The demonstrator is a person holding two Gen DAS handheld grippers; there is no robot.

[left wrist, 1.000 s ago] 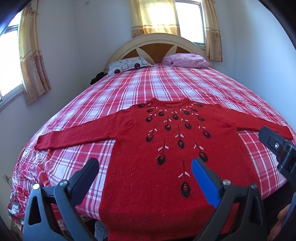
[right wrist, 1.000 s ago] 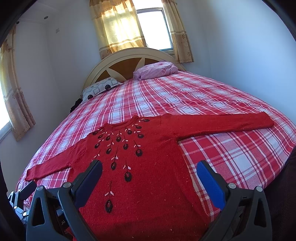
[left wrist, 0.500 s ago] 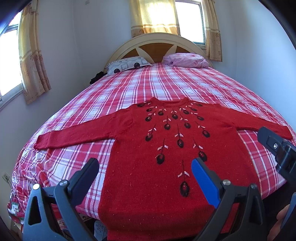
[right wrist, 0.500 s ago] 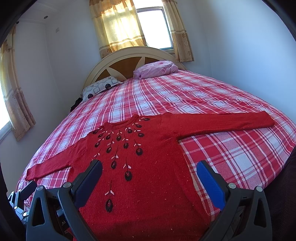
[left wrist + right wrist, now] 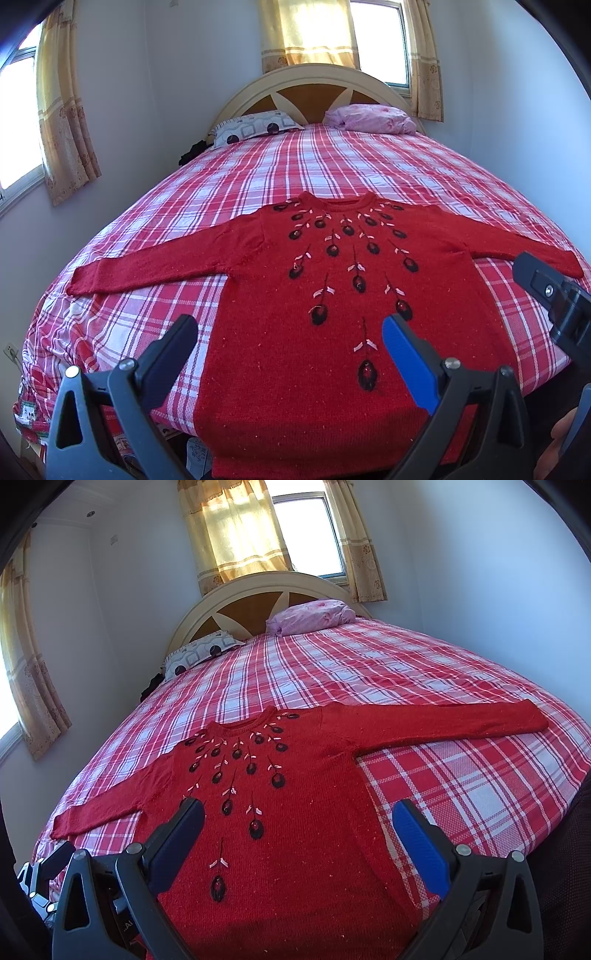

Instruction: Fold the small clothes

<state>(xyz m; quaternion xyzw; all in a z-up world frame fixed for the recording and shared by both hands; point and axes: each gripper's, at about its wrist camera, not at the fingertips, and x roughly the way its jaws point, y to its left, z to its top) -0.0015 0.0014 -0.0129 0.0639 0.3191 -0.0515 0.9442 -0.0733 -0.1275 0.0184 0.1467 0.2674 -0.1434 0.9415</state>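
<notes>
Almost nothing had changed over the last second: in both wrist views the scene sat within a hair of where it had been, the whole picture only drifting very slightly.

The red sweater (image 5: 332, 295) lay flat and face up on the plaid bedspread (image 5: 295, 166), filling the lower centre of the left wrist frame, its hem hanging over the near edge of the bed at the bottom. Both sleeves were stretched straight out, one cuff reaching the left of the frame, the other the right, just as before. In the right wrist frame the sweater (image 5: 288, 812) occupied the lower left and centre, with its long sleeve running out to the right edge.

The left gripper (image 5: 290, 332) hovered above the sweater's lower body, its jaws spread wide and holding nothing. The right gripper (image 5: 297, 816) did likewise, jaws apart and empty, over the sweater's right flank; its body also showed at the right edge of the left wrist frame.

At the top of both frames a patterned pillow (image 5: 255, 127) and a pink pillow (image 5: 373, 118) rested against the headboard (image 5: 314, 74), unmoved.
</notes>
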